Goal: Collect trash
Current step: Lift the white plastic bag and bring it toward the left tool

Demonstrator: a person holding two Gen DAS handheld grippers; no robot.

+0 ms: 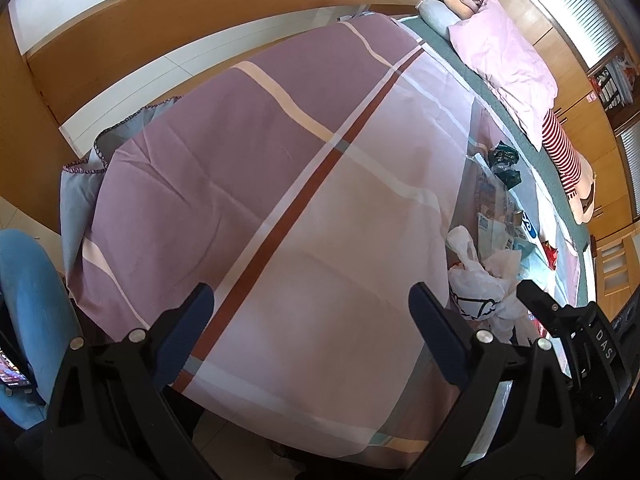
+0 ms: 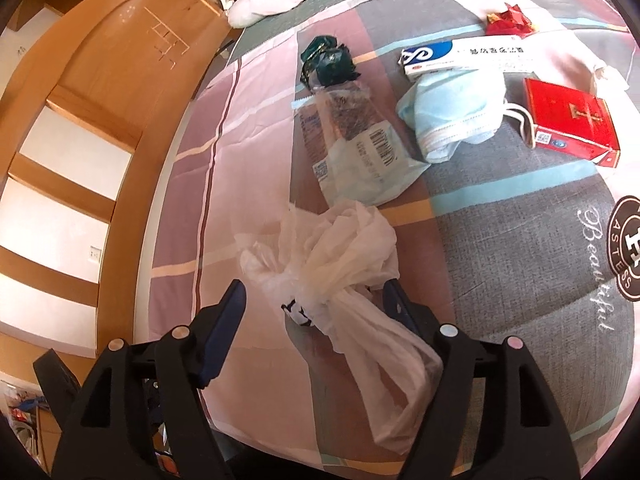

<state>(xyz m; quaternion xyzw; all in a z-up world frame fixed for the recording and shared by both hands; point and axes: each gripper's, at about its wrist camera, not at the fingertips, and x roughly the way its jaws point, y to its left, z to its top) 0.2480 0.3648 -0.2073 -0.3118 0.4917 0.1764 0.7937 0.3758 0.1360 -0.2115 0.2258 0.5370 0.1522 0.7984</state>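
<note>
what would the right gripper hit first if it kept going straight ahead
Most likely the white plastic bag: it lies between the open fingers of the right gripper, bunched just ahead on the bed. Depth is hard to judge.

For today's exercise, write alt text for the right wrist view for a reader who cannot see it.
An open right gripper straddles a white plastic bag lying on a patchwork bed cover; neither of the fingers presses it. Beyond lie a clear wrapper, a dark green wrapper, a blue face mask, a blue-and-white box, a red box and a red wrapper.

A bed (image 1: 280,184) in plaid covers fills a sunlit room with wooden wall panels (image 2: 100,92).
</note>
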